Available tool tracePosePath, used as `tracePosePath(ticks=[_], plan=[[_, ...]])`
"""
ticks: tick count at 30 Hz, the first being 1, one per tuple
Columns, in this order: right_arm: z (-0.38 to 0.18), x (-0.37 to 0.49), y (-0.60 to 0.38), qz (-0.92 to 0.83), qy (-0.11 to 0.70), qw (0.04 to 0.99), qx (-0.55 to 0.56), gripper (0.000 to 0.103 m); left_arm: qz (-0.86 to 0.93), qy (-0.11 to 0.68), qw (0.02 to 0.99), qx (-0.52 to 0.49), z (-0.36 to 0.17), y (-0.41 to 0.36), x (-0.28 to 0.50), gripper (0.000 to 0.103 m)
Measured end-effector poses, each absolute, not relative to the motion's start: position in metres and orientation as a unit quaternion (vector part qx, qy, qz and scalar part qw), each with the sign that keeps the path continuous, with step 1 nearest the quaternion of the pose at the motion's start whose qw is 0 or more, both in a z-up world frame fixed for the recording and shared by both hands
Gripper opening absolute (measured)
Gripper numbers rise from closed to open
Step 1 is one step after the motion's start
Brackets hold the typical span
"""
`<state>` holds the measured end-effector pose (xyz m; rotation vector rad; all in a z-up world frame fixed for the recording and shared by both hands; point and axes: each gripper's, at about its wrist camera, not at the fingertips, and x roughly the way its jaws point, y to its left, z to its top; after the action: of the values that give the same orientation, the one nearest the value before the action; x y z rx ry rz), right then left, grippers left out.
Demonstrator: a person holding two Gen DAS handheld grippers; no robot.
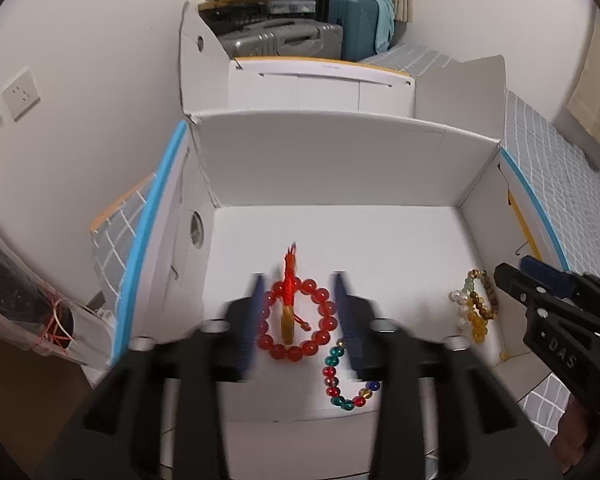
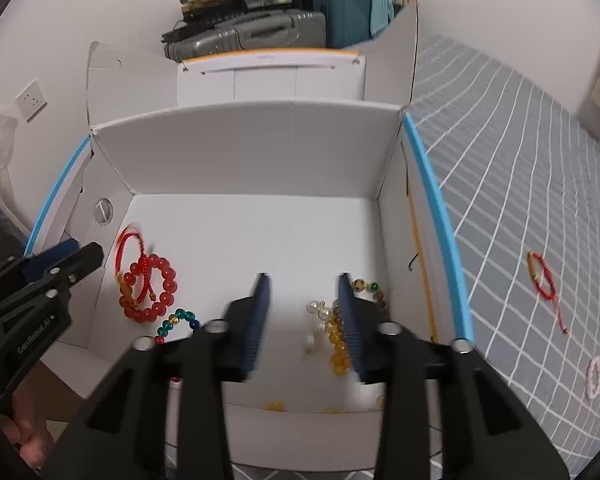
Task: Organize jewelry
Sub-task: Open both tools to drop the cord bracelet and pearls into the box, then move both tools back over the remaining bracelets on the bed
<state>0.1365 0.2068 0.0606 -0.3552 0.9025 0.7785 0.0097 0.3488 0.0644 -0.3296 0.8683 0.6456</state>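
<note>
A white open box holds the jewelry. On its floor lies a red bead bracelet with a red cord and an amber piece, framed by the spread fingers of my left gripper, which is open and grips nothing. Just right of it is a multicoloured bead bracelet. My right gripper is open too, over a heap of pearl, amber and brown bead bracelets, partly hidden by its right finger. In the right wrist view the red bead bracelet and a blurred red cord loop lie below the left gripper.
The box sits on a grey checked bed cover. Outside it on the cover lie a red cord bracelet and a white bead bracelet. A second white box and suitcases stand behind. The wall is on the left.
</note>
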Motion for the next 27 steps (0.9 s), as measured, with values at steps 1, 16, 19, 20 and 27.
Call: tracePosePath(ticks=[1, 16, 19, 20, 27], plan=[[0.063, 0.135, 0.206, 0.364, 0.418, 0.815, -0.168, 0.044, 0.305, 0.408, 0.846, -0.155, 0.066, 0.348, 0.008, 0.051], [0.091, 0.148, 0.157, 0.344, 0.374, 0.851, -0.135, 0.089, 0.306, 0.375, 0.867, -0.12, 0.084, 0.314, 0.01, 0.097], [0.095, 0.153, 0.142, 0.334, 0.368, 0.858, -0.131, 0.092, 0.295, 0.372, 0.872, -0.115, 0.088, 0.304, 0.016, 0.097], [0.096, 0.155, 0.136, 0.329, 0.366, 0.861, -0.131, 0.093, 0.289, 0.371, 0.875, -0.115, 0.089, 0.3, 0.018, 0.097], [0.102, 0.178, 0.087, 0.299, 0.368, 0.874, -0.107, 0.093, 0.245, 0.366, 0.893, -0.093, 0.101, 0.259, 0.04, 0.097]])
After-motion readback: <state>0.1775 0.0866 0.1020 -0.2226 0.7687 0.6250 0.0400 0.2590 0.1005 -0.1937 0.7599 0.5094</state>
